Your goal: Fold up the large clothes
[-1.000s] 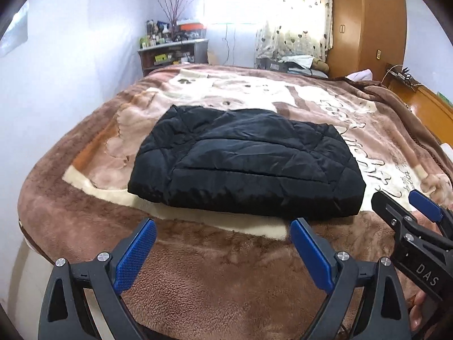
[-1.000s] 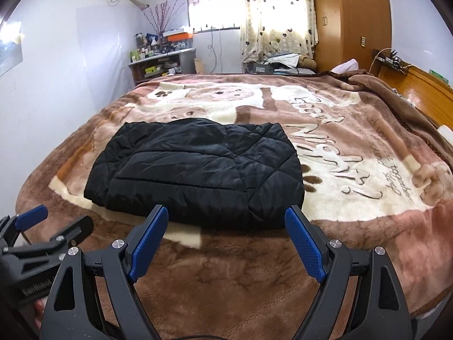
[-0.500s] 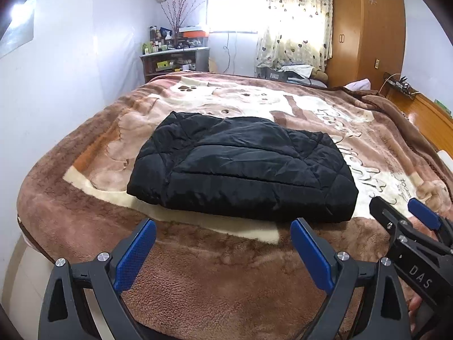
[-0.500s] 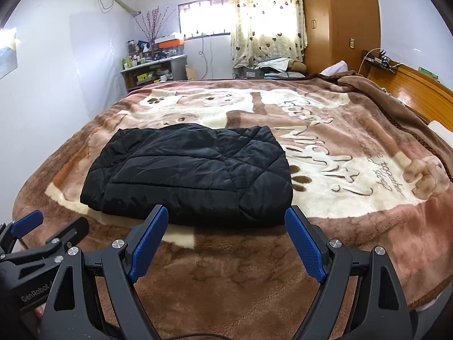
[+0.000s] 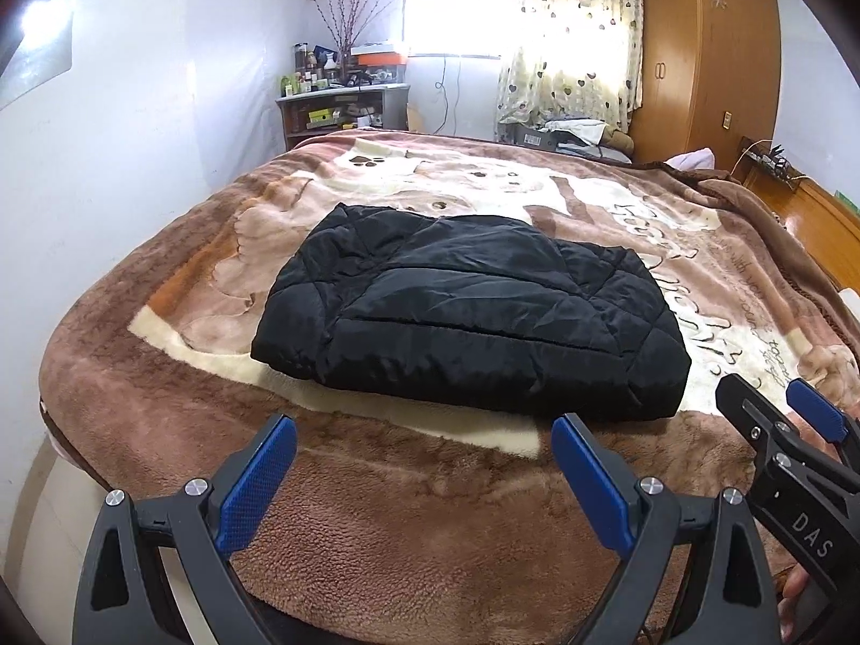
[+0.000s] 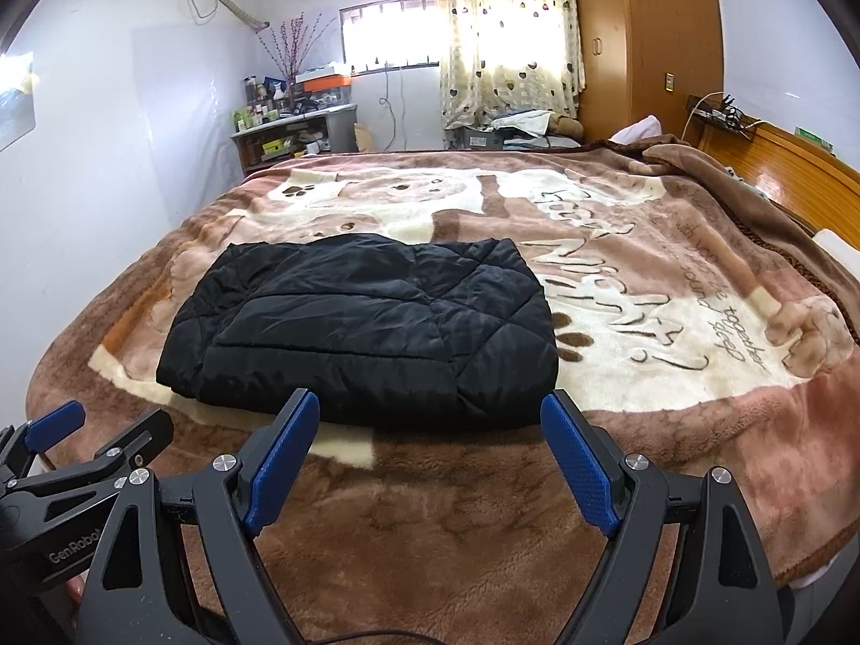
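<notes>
A black quilted jacket (image 5: 473, 322) (image 6: 365, 322) lies folded into a flat rectangle on the brown patterned blanket (image 5: 408, 527) (image 6: 645, 333) that covers the bed. My left gripper (image 5: 424, 462) hovers over the blanket's near edge, short of the jacket, open with nothing between its blue pads. My right gripper (image 6: 430, 441) hangs beside it, just short of the jacket's near edge, also open and empty. Each gripper shows at the edge of the other's view: the right gripper (image 5: 774, 419) and the left gripper (image 6: 102, 424).
A cluttered shelf (image 5: 344, 107) stands against the far wall under a window. A wooden wardrobe (image 5: 704, 54) fills the far right corner. A wooden headboard (image 6: 795, 161) runs along the right side. Clothes are piled (image 6: 527, 123) beyond the bed.
Both views have tilted up slightly, so the jacket sits a little lower and farther off. The jacket has not moved and both grippers stay open.
</notes>
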